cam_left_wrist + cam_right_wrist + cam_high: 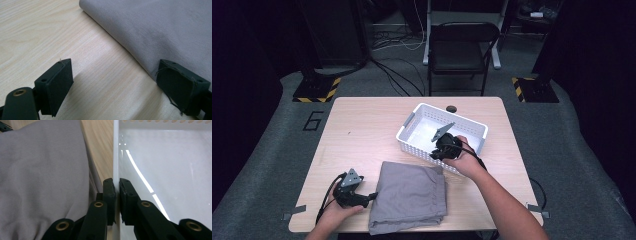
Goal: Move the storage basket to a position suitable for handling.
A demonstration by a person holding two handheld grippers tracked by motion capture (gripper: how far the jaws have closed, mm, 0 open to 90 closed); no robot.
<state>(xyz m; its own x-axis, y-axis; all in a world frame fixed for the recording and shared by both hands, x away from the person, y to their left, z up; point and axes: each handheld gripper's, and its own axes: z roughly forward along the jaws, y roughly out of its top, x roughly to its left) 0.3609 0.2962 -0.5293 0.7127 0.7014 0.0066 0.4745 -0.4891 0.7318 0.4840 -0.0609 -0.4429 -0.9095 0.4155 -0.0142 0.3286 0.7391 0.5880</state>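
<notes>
Basket (412, 131) wall pinched by the right tool (439, 154).
Its own view shows white plastic clamped beside grey cloth (42, 177); left tool (115, 85) spread over the surface (37, 32).

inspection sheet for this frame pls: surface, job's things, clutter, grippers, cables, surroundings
Surface: light wood table, bare apart from the items below.
Job's things: white perforated basket at the far right of centre, nothing seen inside; folded grey cloth at the near edge, its far corner close to the basket.
Clutter: small dark round thing behind the basket, too small to identify.
Grippers: right gripper shut on the basket's near wall, one jaw inside and one outside; left gripper open, low over the table at the cloth's left edge, gripping nothing.
Cables: a black cable trails from the left gripper; loose cables on the floor.
Surroundings: folding chair beyond the table, grey carpet, dark curtains.
</notes>
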